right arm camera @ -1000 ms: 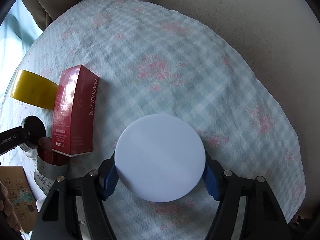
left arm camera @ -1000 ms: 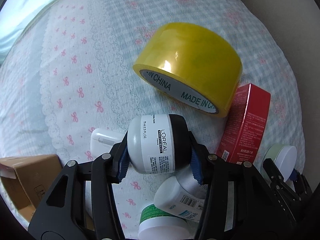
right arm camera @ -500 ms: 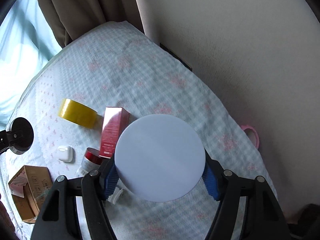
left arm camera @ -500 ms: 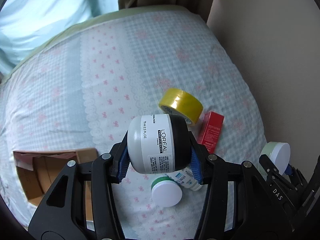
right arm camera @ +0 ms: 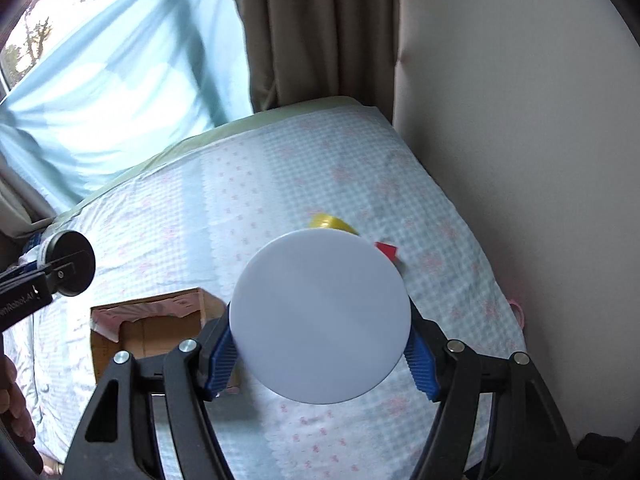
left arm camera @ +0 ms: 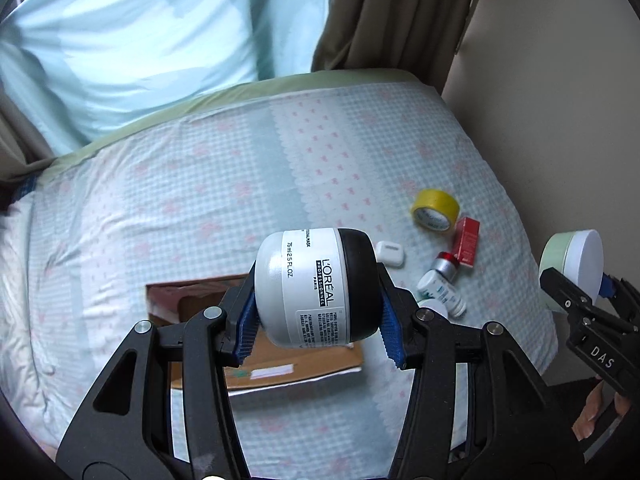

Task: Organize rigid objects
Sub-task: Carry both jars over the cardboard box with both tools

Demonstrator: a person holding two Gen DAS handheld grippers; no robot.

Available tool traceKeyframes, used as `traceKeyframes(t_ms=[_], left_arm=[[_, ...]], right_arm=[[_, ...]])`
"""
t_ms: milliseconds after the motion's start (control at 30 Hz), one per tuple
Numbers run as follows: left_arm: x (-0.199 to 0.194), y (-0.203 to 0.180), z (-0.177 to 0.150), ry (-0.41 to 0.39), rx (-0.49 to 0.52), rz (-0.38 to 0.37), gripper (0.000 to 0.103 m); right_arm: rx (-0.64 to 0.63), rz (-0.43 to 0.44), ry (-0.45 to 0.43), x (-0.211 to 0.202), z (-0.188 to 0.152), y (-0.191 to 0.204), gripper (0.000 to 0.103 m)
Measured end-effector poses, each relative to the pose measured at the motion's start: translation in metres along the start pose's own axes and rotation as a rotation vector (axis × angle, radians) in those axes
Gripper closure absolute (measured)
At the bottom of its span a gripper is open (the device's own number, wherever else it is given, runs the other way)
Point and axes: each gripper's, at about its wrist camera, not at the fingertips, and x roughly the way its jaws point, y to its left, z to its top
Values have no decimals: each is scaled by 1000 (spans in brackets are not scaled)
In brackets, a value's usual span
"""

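My left gripper (left arm camera: 316, 312) is shut on a white L'Oréal jar with a black lid (left arm camera: 316, 286), held high above the bed. My right gripper (right arm camera: 320, 354) is shut on a round jar with a white lid (right arm camera: 320, 322); the same jar shows pale green at the right of the left wrist view (left arm camera: 572, 258). An open cardboard box (left arm camera: 280, 364) lies on the bed below the left gripper, and also shows in the right wrist view (right arm camera: 148, 328). The black lid of the left jar (right arm camera: 70, 264) shows at the left of the right wrist view.
On the checked bedcover (left arm camera: 200, 200) by the wall lie a yellow tape roll (left arm camera: 435, 210), a red carton (left arm camera: 466, 240), a white earbud case (left arm camera: 390, 253), a red-capped bottle (left arm camera: 446, 266) and a white bottle (left arm camera: 440, 292). Curtains (left arm camera: 400, 12) hang behind the bed.
Both grippers have risen far above the bed with their jars still held. The objects on the bed look much smaller and the box now lies under the left gripper.
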Motion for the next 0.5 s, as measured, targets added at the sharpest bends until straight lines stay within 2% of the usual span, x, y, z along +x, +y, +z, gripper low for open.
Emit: traceKeyframes(t_ms=[167, 300, 500], left_arm=[[-4, 72, -31, 29, -21, 32, 56], [10, 118, -47, 59, -36, 57, 56], [52, 161, -67, 114, -42, 74, 56]], right_arm=[[-91, 81, 0, -3, -11, 87, 36], [-149, 150, 35, 17, -27, 146, 36], [-237, 162, 105, 67, -54, 196, 36]])
